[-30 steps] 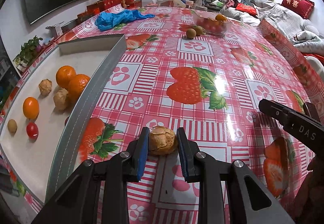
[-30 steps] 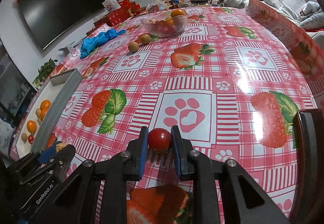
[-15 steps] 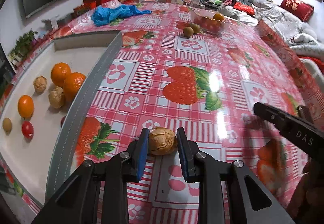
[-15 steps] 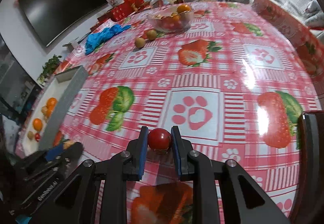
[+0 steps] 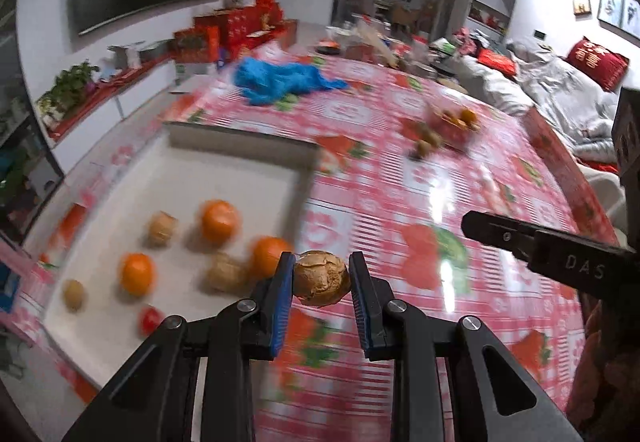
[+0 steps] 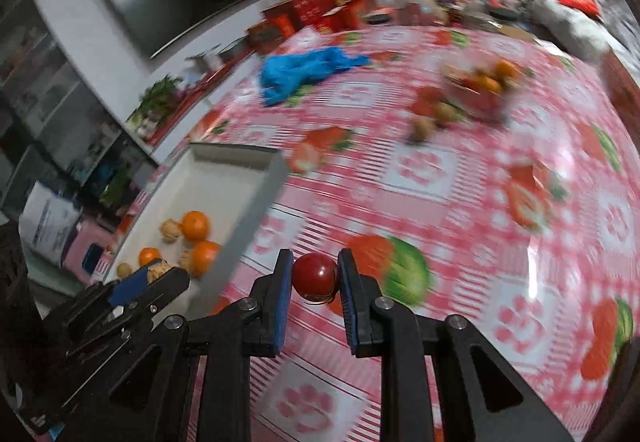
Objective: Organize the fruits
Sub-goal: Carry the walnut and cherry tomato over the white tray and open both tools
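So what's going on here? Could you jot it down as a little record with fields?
left hand-held gripper: shut on a walnut
right hand-held gripper: shut on a cherry tomato
white tray: holds tangerines, walnuts, a small red tomato and a small brownish fruit
glass bowl: far side of table, fruit inside, blurred
blue plastic bag: lies beyond the tray
tablecloth: red-and-white check, strawberry prints

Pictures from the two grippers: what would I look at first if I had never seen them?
First, the two treats pinched up close: a brown walnut in the left gripper and a shiny red cherry tomato in the right gripper, each held between blue jaws. Next, the loud pink strawberry tablecloth underneath. Then the white tray on the left, holding oranges and more walnuts.
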`<state>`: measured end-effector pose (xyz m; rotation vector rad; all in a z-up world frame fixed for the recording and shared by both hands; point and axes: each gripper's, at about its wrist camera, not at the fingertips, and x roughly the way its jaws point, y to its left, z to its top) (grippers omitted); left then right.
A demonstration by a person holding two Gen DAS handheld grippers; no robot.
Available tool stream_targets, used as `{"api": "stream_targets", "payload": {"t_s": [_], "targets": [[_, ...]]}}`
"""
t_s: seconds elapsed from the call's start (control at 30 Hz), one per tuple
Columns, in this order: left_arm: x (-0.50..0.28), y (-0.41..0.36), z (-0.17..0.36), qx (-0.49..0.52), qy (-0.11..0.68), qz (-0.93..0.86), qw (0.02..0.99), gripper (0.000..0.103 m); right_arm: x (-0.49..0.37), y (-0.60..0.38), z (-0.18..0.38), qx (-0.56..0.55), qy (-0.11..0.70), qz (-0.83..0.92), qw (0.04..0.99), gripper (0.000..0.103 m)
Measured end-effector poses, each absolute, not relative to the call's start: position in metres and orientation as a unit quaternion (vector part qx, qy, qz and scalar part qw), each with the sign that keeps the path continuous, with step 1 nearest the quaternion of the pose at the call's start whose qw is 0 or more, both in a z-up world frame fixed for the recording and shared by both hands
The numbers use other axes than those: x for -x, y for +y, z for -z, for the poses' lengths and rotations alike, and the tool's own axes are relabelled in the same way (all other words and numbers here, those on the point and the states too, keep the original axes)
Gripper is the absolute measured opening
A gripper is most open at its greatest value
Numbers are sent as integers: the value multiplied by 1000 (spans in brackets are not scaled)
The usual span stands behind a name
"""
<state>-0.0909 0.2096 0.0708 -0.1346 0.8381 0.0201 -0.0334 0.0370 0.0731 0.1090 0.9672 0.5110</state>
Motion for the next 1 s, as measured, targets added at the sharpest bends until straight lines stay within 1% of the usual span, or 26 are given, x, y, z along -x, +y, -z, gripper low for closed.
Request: {"api": "stream_targets", "payload": {"t_s": [0.2, 0.3, 0.47, 0.5, 0.53, 0.57, 0.6, 0.63, 0.67, 0.7, 0.77, 0.83, 0.87, 1.0], "targets": [[85, 271, -64, 66, 426, -70, 899, 29, 27, 116, -74, -10, 477, -304, 825, 25], [83, 289, -57, 68, 435, -84, 894, 29, 26, 152, -64, 12, 492, -325, 807, 25], [83, 306, -45, 67, 451, -100, 884, 29, 23, 183, -51, 43, 511, -329, 793, 26], [84, 308, -42, 69, 455, -103, 882, 30, 22, 185, -49, 47, 515, -328, 791, 26], [84, 309, -40, 70, 459, -105, 880, 30, 21, 184, -48, 48, 517, -327, 789, 30], [84, 310, -38, 71, 461, -105, 878, 41, 21, 186, -48, 50, 520, -327, 788, 35], [85, 311, -37, 72, 461, -107, 878, 75, 21, 186, -47, 52, 522, -328, 786, 48], [87, 312, -38, 73, 457, -113, 879, 90, 21, 186, -48, 55, 522, -327, 786, 61], [89, 312, -40, 74, 445, -120, 884, 98, 23, 187, -50, 61, 518, -326, 788, 64], [93, 311, -43, 74, 432, -120, 891, 98, 24, 187, -52, 67, 513, -326, 791, 65], [93, 311, -44, 72, 437, -111, 890, 98, 25, 190, -53, 78, 511, -325, 792, 68], [91, 310, -44, 68, 441, -113, 888, 98, 26, 189, -56, 79, 512, -326, 791, 78], [91, 310, -44, 66, 443, -115, 887, 98, 27, 188, -57, 80, 509, -326, 793, 80], [93, 312, -42, 73, 450, -114, 883, 98, 30, 187, -62, 82, 506, -331, 793, 81]]}}
